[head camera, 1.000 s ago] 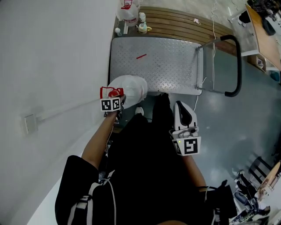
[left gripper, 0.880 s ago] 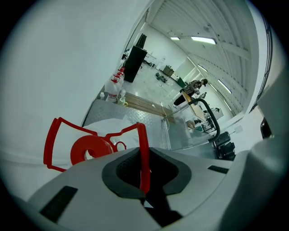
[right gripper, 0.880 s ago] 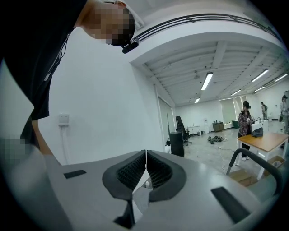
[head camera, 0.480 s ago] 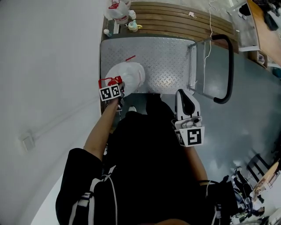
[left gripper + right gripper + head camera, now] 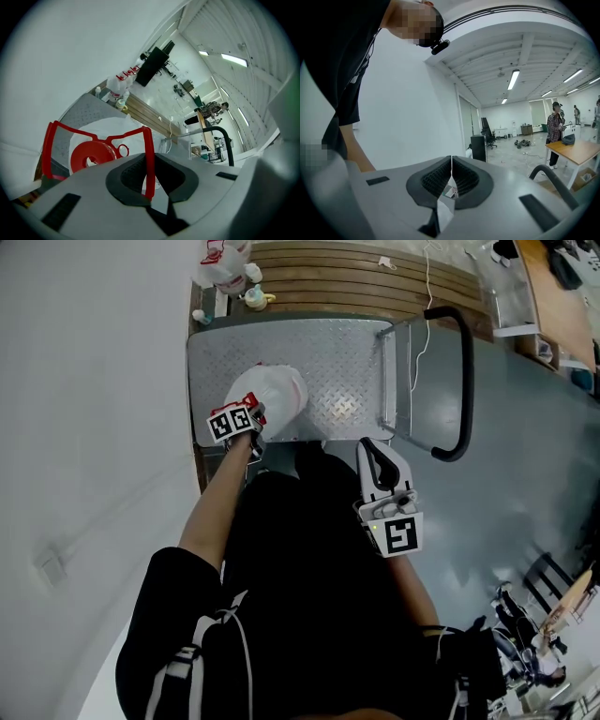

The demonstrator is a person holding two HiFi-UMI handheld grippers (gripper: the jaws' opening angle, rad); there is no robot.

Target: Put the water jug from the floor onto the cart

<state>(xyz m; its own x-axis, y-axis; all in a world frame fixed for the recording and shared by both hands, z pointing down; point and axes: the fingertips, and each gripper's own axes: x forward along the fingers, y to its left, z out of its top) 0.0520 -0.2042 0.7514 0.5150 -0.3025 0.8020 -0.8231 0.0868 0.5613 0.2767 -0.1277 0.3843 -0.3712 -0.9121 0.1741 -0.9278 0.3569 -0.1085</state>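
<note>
Jaws of the right gripper [image 5: 372, 451], nearest the person, are closed on nothing. Left gripper [image 5: 149, 182] jaws clamp the red handle [image 5: 149, 140] of the water jug [image 5: 278, 393], positioned over the near left part of the cart [image 5: 349, 351] deck; push bar [image 5: 465, 381] at right.

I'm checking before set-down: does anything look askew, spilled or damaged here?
Only the grip: the left gripper pinches the red handle on one side bar, not its middle, so the water jug may hang tilted over the cart. No spill or damage shows.
</note>
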